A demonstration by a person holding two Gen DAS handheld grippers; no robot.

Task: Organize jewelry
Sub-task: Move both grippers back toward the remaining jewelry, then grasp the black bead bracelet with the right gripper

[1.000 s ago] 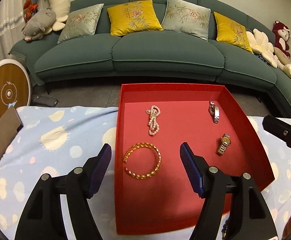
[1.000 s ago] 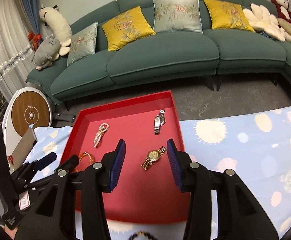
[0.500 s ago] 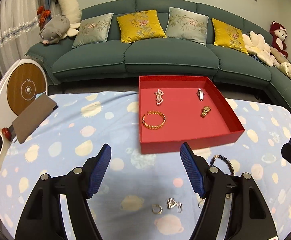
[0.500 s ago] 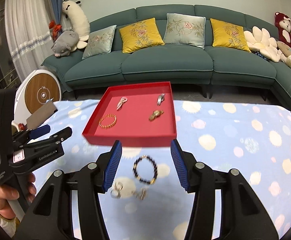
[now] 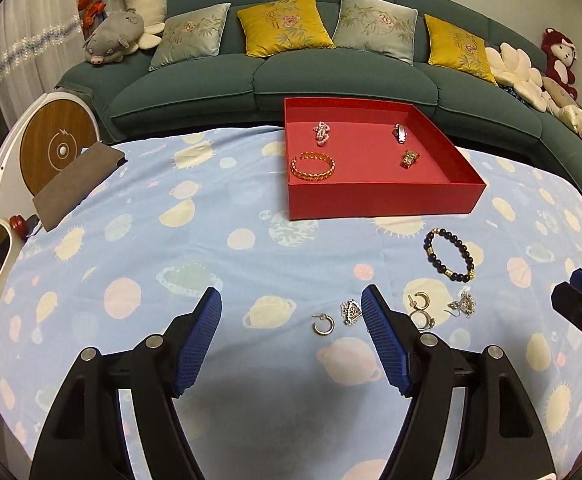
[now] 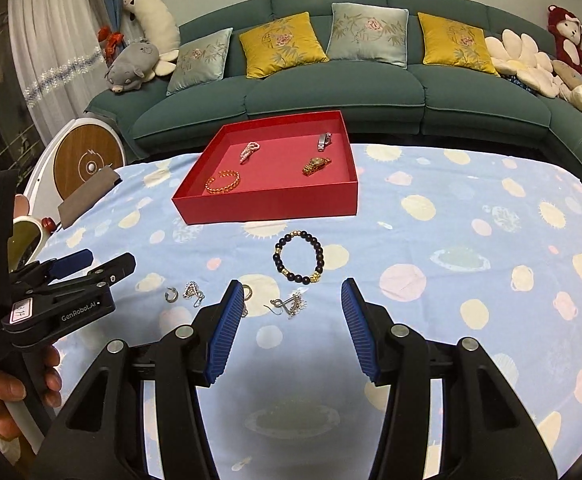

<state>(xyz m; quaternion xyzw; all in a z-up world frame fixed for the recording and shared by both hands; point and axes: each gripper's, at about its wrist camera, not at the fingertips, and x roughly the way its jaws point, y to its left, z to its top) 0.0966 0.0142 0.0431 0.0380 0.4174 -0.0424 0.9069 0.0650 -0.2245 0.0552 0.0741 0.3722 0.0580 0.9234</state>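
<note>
Hand (image 6: pixel 9 384) lower left of right view, gripping left gripper (image 5: pixel 291 330); jaws wide, empty, over cloth (image 5: pixel 211 248). Hoop (image 5: pixel 323 325) and sparkly earring (image 5: pixel 351 311) lower centre, between its fingers. Tray (image 5: pixel 379 202) upper centre: pearl piece (image 5: pixel 322 133), bangle (image 5: pixel 313 166), two watches (image 5: pixel 409 158). Bead bracelet (image 6: pixel 299 257) centre, before tray. Right gripper (image 6: pixel 289 316) half open, empty, earring (image 6: pixel 291 303) between fingers

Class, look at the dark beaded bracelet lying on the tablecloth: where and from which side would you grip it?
The beaded bracelet lies flat as an open loop, apart from the earrings. Probably best: the right gripper comes from above, one finger inside the ring and one outside, closing across the near bead strand, which is thick enough to pinch.
</note>
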